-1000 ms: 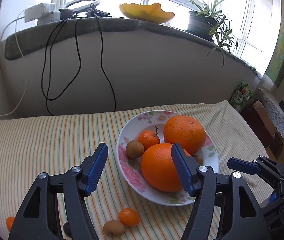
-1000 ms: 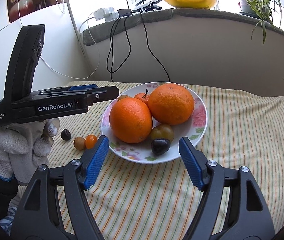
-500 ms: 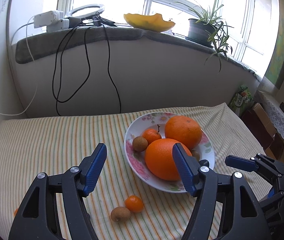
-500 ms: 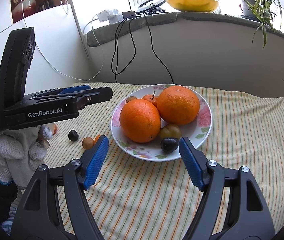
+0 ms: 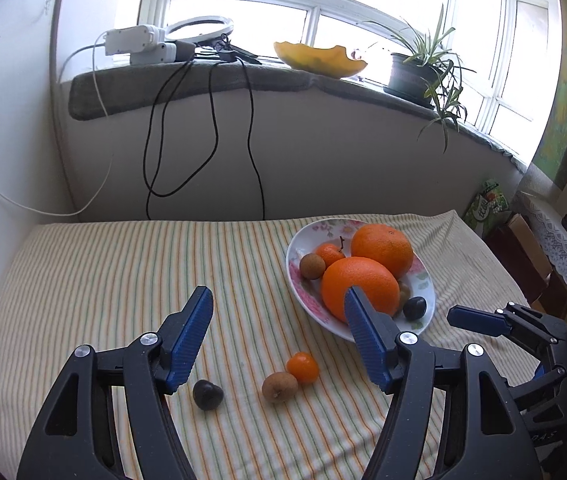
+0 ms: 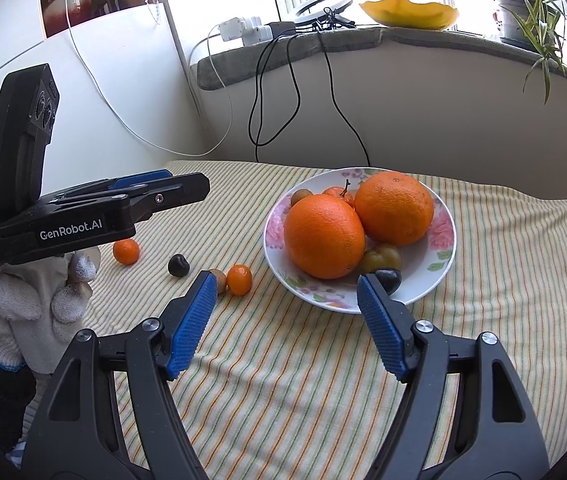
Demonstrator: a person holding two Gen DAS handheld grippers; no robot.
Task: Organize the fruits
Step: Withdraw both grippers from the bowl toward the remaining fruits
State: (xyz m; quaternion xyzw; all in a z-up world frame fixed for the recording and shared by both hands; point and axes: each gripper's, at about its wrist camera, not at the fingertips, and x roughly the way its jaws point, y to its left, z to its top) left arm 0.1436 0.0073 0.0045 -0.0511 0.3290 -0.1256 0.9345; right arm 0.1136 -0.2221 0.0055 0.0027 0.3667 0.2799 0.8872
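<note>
A flowered plate [image 5: 295,280] [image 6: 441,248] on the striped cloth holds two big oranges [image 5: 359,294] [image 6: 323,236], a small tangerine, a brown longan, a greenish plum and a dark plum. Loose on the cloth lie a small orange kumquat [image 5: 302,367] [image 6: 239,279], a brown longan [image 5: 279,387] [image 6: 219,280], a dark plum [image 5: 207,395] [image 6: 178,265] and another small orange fruit [image 6: 126,251]. My left gripper [image 5: 277,336] is open and empty above the loose fruit. My right gripper [image 6: 287,320] is open and empty near the plate's front rim.
A wall with hanging black cables [image 5: 211,128] rises behind the table. The sill above carries a power strip [image 5: 139,42], a yellow bowl [image 5: 319,58] and a potted plant [image 5: 415,76]. Boxes [image 5: 523,248] stand off the table's right edge.
Both grippers have pulled back and up from the plate. The left view has swung left, so the loose fruit on the cloth now lies between its fingers. Both stay open.
</note>
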